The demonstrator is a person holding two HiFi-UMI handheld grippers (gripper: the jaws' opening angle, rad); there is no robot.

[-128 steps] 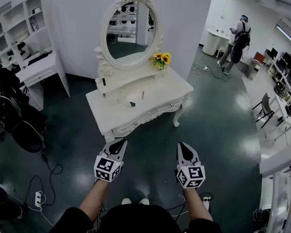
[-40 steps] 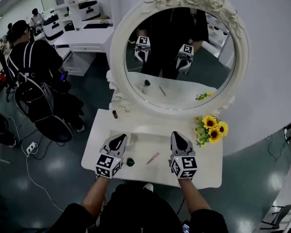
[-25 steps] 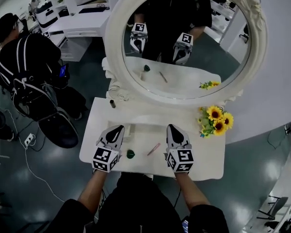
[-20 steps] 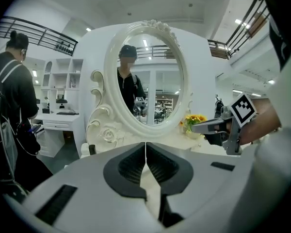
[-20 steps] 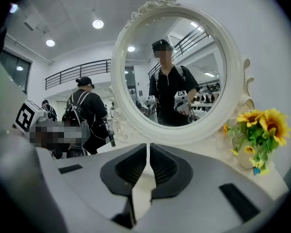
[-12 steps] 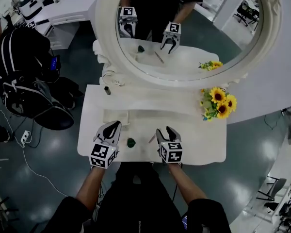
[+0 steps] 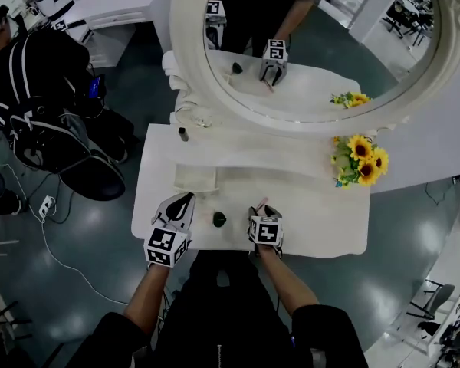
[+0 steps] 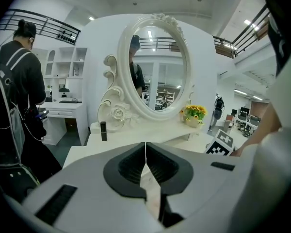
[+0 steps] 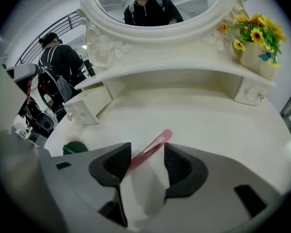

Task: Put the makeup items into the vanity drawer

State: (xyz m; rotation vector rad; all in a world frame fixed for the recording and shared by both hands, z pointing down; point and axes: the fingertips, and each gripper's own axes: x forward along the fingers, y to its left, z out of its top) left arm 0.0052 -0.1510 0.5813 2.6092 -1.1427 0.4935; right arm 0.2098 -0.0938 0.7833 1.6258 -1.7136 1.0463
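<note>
A pink makeup brush (image 7: 258, 204) lies on the white vanity top (image 7: 322, 221). My right gripper (image 7: 262, 210) is low over its near end. In the right gripper view the brush (image 9: 153, 147) sits between the opening jaws of that gripper (image 9: 148, 161), and the pads do not press on it. A small green item (image 7: 219, 219) rests between the two grippers, also seen as the green item (image 9: 75, 147). My left gripper (image 7: 185, 200) hovers at the front left, its gripper (image 8: 145, 149) shut and empty. A small white drawer (image 7: 194, 178) juts out under the shelf.
A black lipstick tube (image 7: 182, 134) stands on the raised shelf at the left. A pot of sunflowers (image 7: 360, 159) sits at the right end. The oval mirror (image 7: 307, 44) rises behind. A person in black (image 7: 38, 75) sits to the left of the vanity.
My right gripper has dropped forward onto the pink brush and its jaws have gone from shut to open. The left gripper has hardly moved.
</note>
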